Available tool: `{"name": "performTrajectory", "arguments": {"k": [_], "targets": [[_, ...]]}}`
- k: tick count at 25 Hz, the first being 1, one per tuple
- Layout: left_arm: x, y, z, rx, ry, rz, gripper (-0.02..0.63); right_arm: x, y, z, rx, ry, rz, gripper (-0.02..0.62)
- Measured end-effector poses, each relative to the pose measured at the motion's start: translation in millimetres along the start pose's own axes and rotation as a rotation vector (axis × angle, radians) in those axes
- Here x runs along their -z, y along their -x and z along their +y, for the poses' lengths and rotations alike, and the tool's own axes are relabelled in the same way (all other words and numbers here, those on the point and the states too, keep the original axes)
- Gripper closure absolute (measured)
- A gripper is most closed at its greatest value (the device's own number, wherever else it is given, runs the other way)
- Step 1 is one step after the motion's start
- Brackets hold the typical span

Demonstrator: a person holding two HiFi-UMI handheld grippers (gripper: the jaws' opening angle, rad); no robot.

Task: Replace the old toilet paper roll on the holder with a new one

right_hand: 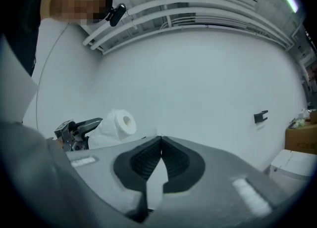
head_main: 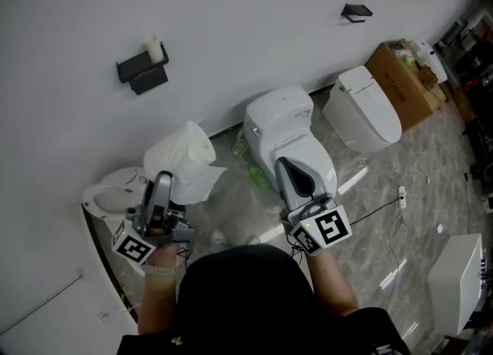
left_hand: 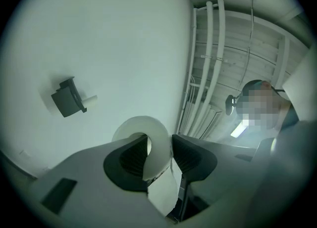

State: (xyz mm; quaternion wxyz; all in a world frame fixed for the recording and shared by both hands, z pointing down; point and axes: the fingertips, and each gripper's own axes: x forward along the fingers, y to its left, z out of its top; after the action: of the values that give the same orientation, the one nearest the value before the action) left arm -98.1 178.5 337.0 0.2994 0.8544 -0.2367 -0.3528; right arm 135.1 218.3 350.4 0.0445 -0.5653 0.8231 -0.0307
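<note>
Against the white wall [head_main: 231, 22], 1 toilet paper roll [head_main: 181, 157] is pinched by the left gripper [left_hand: 158, 145], while the right gripper [right_hand: 160, 140] is pressed together, empty.

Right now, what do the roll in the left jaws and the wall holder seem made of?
The roll: soft white tissue paper, matte, a loose sheet hanging off it. The holder: dark, matte, boxy; painted metal or plastic, the look leaves it open. The stub on it: pale and thin, probably a cardboard core or spent roll.

Glossy grey marbled tile floor [head_main: 431, 153] carries two white ceramic toilets [head_main: 286, 134], side by side. Brown cardboard box [head_main: 400, 84] stands just beside them.
</note>
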Motion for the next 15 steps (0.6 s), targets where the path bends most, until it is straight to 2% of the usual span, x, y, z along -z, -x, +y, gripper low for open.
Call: {"name": "performTrajectory", "arguments": {"k": [10, 15], "targets": [[-44.7, 18.9, 40.3, 0.020, 0.023, 0.001, 0.442, 4.0, -39.2, 16.3, 0.072, -0.004, -0.023, 0.595], [-57.2, 25.5, 59.0, 0.004, 0.018, 0.000, 0.442, 14.6, -57.6, 16.3, 0.091, 0.002, 0.004, 0.595]]}}
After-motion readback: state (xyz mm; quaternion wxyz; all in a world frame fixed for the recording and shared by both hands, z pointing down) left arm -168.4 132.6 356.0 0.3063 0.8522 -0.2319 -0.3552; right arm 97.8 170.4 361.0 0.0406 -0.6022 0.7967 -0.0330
